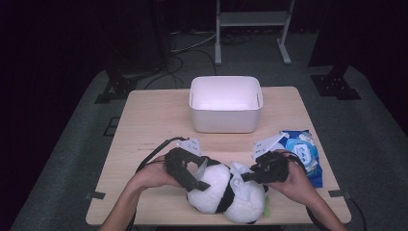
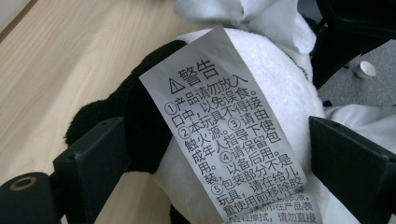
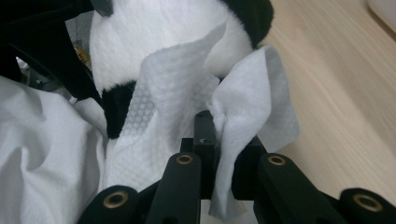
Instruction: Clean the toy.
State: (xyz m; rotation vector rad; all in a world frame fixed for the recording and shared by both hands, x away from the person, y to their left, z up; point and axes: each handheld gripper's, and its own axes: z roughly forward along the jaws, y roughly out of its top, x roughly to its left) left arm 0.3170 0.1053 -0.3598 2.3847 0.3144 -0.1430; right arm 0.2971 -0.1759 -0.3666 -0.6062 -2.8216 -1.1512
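While the right gripper (image 3: 219,140) pinches a wipe (image 3: 177,93) against the panda (image 1: 226,190), wiping seems underway; left gripper (image 2: 219,154) jaws gape around it.

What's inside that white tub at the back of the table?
As far as the high view shows, the white tub holds nothing: its pale inner walls and floor look bare. Its near wall hides the strip of floor just behind it, so something small there would go unseen.
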